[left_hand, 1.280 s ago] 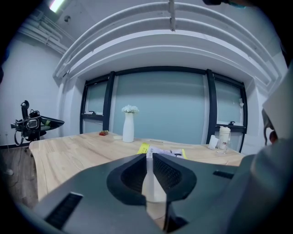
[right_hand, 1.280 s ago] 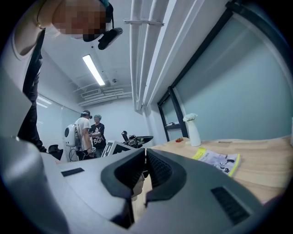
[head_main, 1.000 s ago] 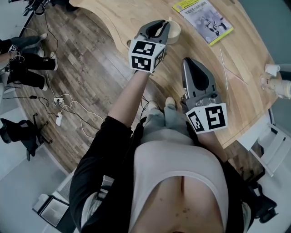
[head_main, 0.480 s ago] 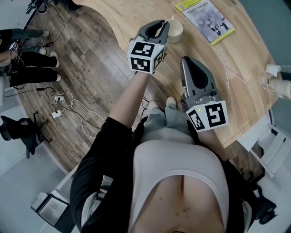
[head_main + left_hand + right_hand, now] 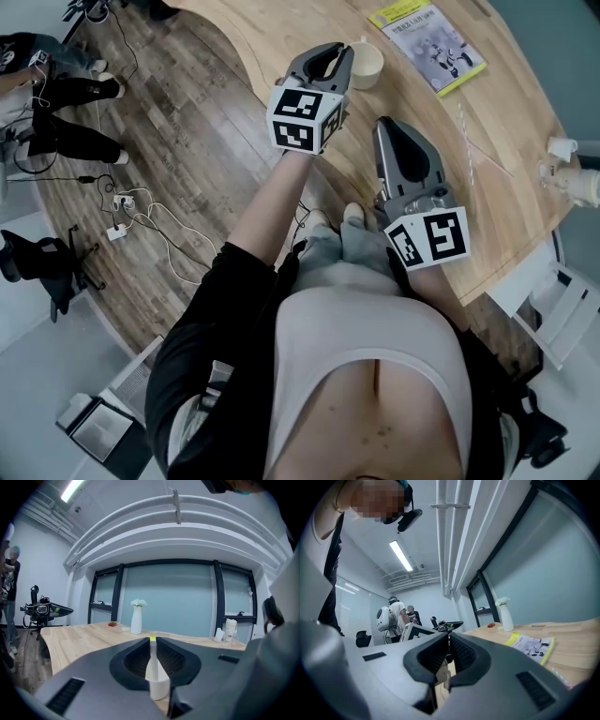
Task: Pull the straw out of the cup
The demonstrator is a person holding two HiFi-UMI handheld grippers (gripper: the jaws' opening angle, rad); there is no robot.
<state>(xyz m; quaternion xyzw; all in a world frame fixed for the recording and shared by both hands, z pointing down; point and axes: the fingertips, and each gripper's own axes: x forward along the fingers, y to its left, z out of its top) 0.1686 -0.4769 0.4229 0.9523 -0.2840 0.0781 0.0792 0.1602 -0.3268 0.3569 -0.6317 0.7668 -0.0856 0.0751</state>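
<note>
A pale paper cup [image 5: 367, 64] sits near the table's curved edge. In the left gripper view its wall shows as a white strip between the pads, the cup [image 5: 157, 686] below them. My left gripper [image 5: 345, 49] is shut on that wall. A clear striped straw [image 5: 465, 141] lies flat on the wood, outside the cup and to the right. My right gripper [image 5: 384, 127] hovers over the table edge nearer me, left of the straw, jaws shut with nothing between them.
A yellow-edged booklet [image 5: 427, 33] lies beyond the cup. A white vase with flowers [image 5: 136, 618] and a lidded drink cup [image 5: 229, 631] stand farther along the table [image 5: 506, 84]. Cables and people's legs [image 5: 66, 94] occupy the floor at left.
My left gripper and the cup have shifted slightly up and to the right. My right gripper has stayed put. The people at the left have moved away a little.
</note>
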